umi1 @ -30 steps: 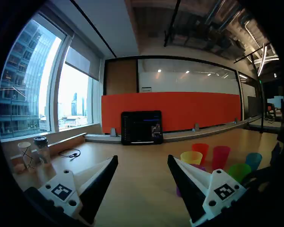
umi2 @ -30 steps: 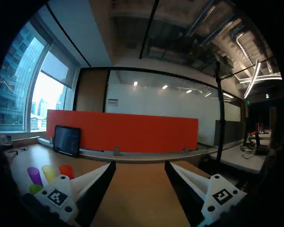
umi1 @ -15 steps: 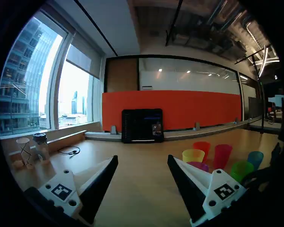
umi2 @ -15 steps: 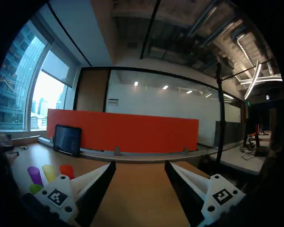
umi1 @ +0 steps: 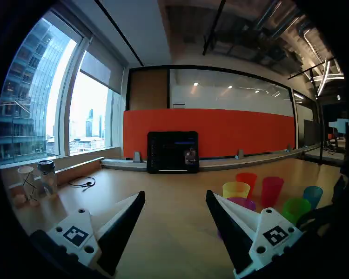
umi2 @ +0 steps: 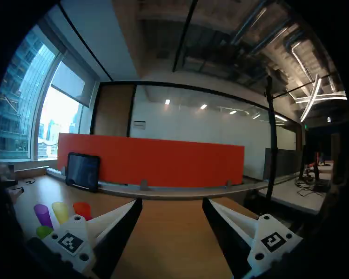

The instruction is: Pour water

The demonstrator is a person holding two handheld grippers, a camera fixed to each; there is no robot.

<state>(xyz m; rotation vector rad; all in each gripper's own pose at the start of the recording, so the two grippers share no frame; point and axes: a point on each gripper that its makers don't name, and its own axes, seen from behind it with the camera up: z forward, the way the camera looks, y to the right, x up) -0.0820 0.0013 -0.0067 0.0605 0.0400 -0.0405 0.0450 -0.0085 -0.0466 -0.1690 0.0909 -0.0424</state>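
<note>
Coloured cups point(umi1: 236, 189) stand right of the left jaws.

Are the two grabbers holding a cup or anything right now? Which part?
No, nothing is held. The left gripper and right gripper are both open, with bare table between their fingers.

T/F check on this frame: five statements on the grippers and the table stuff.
1. Left gripper is open and empty. True.
2. Right gripper is shut on a cup. False: right gripper is open and empty.
3. Tablet stands in front of the orange divider. True.
4. Yellow cup lies on its side. False: yellow cup stands upright.
5. A jar sits among the cups. False: jar stands well apart, near the window.
</note>
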